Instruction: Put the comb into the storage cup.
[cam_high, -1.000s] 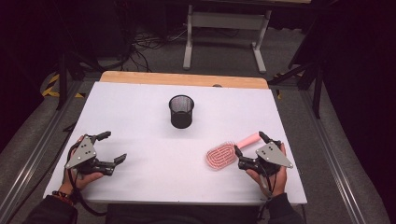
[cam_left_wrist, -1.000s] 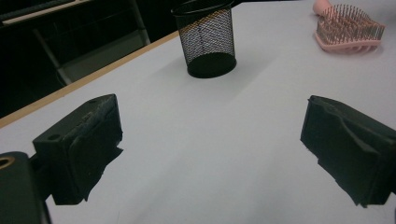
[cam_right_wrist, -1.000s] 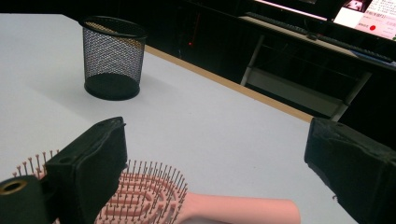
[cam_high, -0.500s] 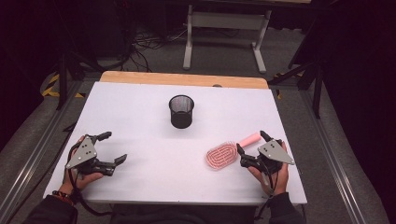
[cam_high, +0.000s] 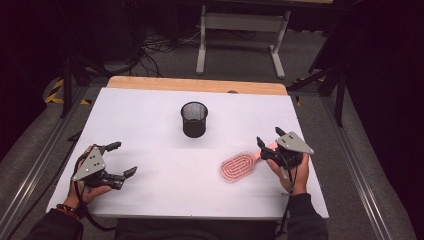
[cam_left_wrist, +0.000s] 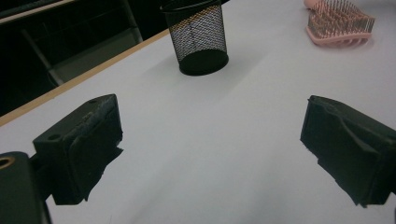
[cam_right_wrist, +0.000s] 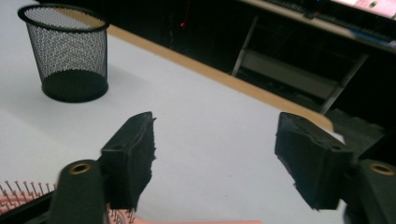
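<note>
while the pink hairbrush (cam_high: 239, 167) lies bristles up on the white table (cam_high: 150, 200), right of centre, its handle runs back toward your right gripper (cam_high: 267, 145). in the right gripper view the handle passes low under the gap between the jaws, which have just been closing and stand partly apart with nothing pressed between them; whether they touch the handle you cannot tell from here. the brush head with its bristles (cam_right_wrist: 14, 198) sits at the lower left of that view. the black mesh cup (cam_high: 194, 119) stands upright toward the far middle of the table, well apart from the brush. your left gripper (cam_high: 122, 160) rests near the left front corner, jaws wide apart over bare table, pointing toward the cup (cam_left_wrist: 198, 39) and the brush (cam_left_wrist: 338, 23) beyond it.
</note>
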